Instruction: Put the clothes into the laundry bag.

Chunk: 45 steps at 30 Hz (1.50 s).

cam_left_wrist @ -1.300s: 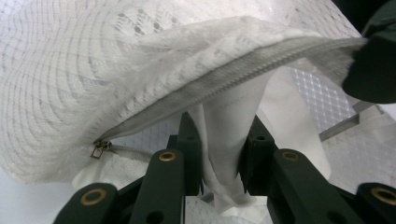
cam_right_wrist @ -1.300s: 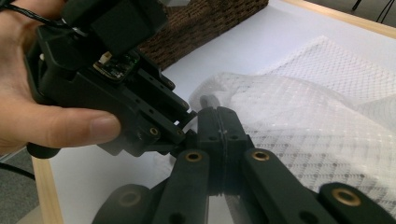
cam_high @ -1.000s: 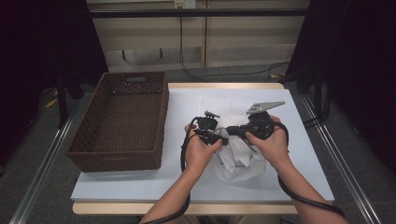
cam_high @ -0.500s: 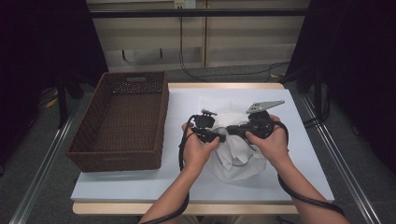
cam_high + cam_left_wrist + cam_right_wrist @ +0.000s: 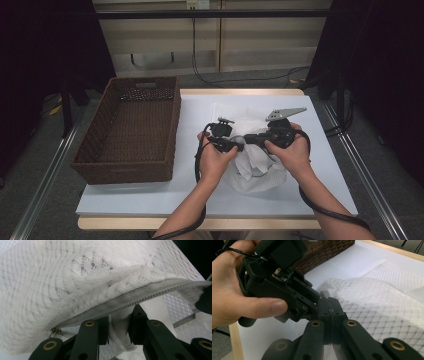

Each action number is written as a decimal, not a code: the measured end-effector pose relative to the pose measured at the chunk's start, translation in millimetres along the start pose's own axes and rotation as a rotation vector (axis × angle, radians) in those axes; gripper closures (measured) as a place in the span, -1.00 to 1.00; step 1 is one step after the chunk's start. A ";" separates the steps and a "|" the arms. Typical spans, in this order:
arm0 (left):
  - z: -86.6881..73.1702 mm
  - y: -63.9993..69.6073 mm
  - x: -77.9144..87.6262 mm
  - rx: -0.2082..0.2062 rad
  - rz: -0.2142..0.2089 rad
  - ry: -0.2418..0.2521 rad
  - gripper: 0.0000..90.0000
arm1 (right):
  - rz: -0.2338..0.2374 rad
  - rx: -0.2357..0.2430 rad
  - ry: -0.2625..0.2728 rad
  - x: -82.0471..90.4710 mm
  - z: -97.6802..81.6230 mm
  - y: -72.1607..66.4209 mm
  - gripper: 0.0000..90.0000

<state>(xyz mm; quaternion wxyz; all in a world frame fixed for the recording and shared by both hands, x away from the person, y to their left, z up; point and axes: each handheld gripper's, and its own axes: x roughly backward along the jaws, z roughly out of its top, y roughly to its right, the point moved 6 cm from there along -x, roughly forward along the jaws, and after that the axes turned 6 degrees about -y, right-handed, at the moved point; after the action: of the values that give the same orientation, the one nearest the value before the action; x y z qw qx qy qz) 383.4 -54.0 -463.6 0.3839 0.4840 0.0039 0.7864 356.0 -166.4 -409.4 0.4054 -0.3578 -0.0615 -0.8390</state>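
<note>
Careful: both grippers (image 5: 243, 142) pinch the white mesh bag (image 5: 255, 170) (basket (image 5: 130, 130) at nine o'clock); hard tugging could tear it.

Brown wicker basket (image 5: 130, 130), empty, along the left edge of the white-topped table (image 5: 320, 150), its rear rim near the far left corner; dark cables (image 5: 240, 80) trail on the floor beyond the table's far edge.
</note>
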 end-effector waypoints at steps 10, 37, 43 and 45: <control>6.1 -10.9 2.6 0.014 0.052 0.041 0.64 | 0.001 -0.010 -0.002 0.2 -5.0 1.7 1.00; 0.7 -17.5 -6.1 0.038 0.028 0.059 0.63 | 0.005 -0.002 -0.016 -8.1 -2.7 3.3 1.00; 1.6 -18.1 -7.4 0.040 0.029 0.068 0.63 | 0.006 -0.004 -0.018 -9.9 -3.6 3.8 1.00; 3.2 -17.7 -7.3 0.038 0.029 0.072 0.63 | 0.003 -0.004 -0.018 -9.4 -4.3 4.6 1.00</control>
<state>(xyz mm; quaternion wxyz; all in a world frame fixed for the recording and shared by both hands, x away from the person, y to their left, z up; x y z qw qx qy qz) 398.2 -47.1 -474.1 0.3629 0.4624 0.0259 0.8086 360.9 -165.1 -419.5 0.4053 -0.3661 -0.0631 -0.8353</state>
